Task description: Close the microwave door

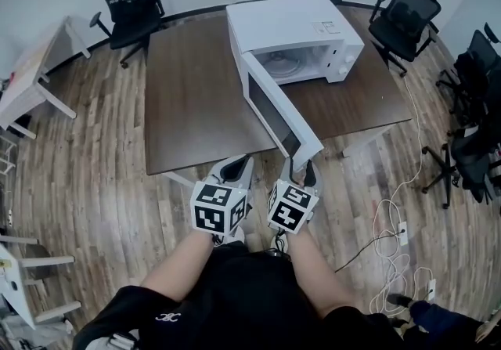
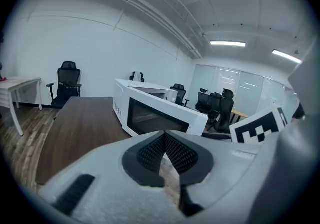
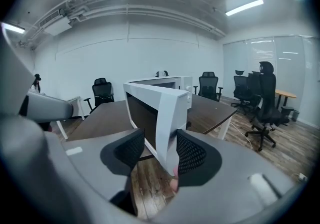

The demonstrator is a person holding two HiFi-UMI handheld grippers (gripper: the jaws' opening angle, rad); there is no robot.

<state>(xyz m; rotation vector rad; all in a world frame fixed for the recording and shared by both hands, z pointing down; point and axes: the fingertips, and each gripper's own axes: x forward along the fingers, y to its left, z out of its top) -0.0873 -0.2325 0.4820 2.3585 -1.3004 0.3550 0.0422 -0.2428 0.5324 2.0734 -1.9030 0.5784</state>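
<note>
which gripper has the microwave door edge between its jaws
The right gripper: its jaws stand apart around the free edge of the open microwave door. The left gripper has its jaws together, with nothing between them.

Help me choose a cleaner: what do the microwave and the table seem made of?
Microwave: white painted metal or plastic, smooth with a soft sheen; cannot tell which. Its door has a dark glossy window, likely glass or clear plastic. Table: dark brown wood-look top, matte, with faint grain; possibly laminate.
</note>
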